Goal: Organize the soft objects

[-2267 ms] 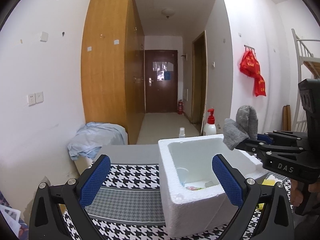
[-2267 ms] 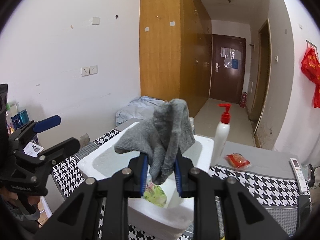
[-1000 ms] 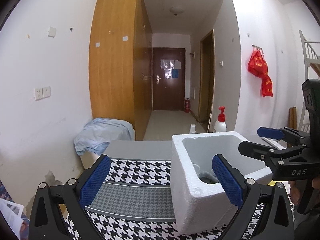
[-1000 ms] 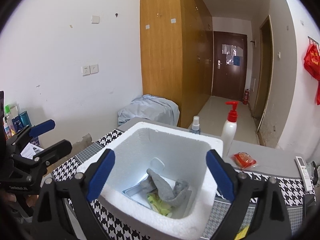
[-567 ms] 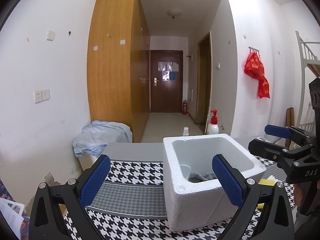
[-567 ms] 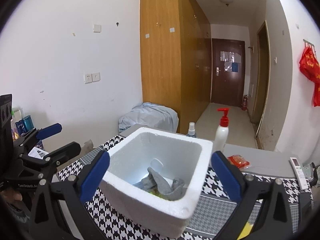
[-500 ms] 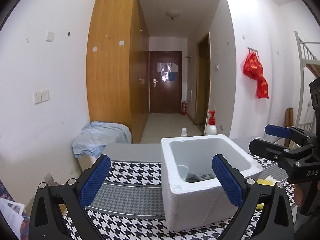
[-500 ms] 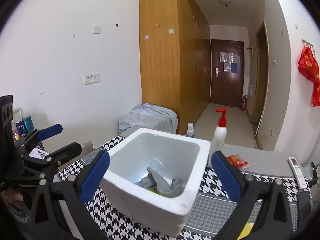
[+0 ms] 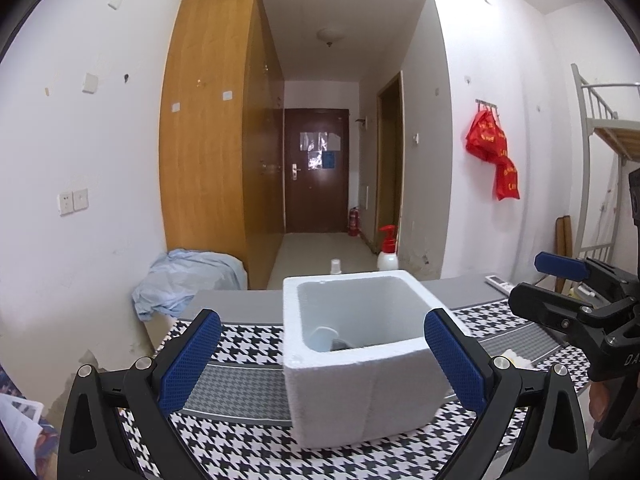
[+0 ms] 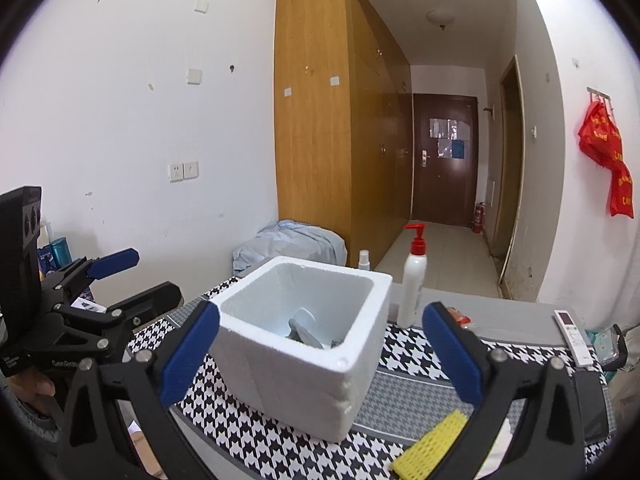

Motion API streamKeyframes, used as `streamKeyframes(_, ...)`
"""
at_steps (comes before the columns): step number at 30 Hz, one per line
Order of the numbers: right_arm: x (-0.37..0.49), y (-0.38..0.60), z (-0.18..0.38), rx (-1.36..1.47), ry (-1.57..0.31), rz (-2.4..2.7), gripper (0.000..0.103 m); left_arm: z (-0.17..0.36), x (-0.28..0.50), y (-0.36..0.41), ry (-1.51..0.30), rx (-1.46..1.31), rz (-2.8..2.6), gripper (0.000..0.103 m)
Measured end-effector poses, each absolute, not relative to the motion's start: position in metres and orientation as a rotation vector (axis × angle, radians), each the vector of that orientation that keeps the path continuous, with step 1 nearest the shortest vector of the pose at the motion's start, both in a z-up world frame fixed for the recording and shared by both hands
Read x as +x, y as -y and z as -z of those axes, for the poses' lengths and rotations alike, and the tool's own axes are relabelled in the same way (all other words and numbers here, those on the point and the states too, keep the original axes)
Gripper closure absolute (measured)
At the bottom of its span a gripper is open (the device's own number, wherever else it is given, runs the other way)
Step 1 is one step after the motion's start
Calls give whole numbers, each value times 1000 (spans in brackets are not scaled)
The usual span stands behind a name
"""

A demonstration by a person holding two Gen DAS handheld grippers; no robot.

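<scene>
A white foam box (image 9: 360,364) stands on the houndstooth tablecloth (image 9: 240,348); it also shows in the right wrist view (image 10: 304,344). A grey sock (image 10: 306,334) lies inside it, partly hidden by the wall, with only a sliver (image 9: 342,345) showing in the left wrist view. My left gripper (image 9: 320,360) is open and empty, held back from the box's near side. My right gripper (image 10: 320,356) is open and empty, back from the box. A yellow mesh foam piece (image 10: 430,442) lies on the cloth near my right gripper.
A pump bottle (image 10: 414,280) and a small spray bottle (image 10: 364,260) stand behind the box. A red snack packet (image 10: 460,318) and a remote (image 10: 572,334) lie on the grey table part at right. A blue cloth heap (image 9: 188,280) sits by the wardrobe.
My right gripper opened and dropped the grey sock into the foam box. Both grippers then drew back from the box, which now looks smaller and lower.
</scene>
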State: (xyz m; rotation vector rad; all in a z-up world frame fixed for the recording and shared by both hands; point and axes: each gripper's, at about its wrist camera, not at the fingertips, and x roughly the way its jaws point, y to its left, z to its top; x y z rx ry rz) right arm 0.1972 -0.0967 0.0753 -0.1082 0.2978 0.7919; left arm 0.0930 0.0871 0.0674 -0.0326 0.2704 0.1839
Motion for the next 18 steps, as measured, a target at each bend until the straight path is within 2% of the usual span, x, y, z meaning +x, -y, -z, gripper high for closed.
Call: streamKeyframes(18, 173, 136, -64, -86, -277, -743, 0, -63, 86, -53, -260, -42, -88, 1)
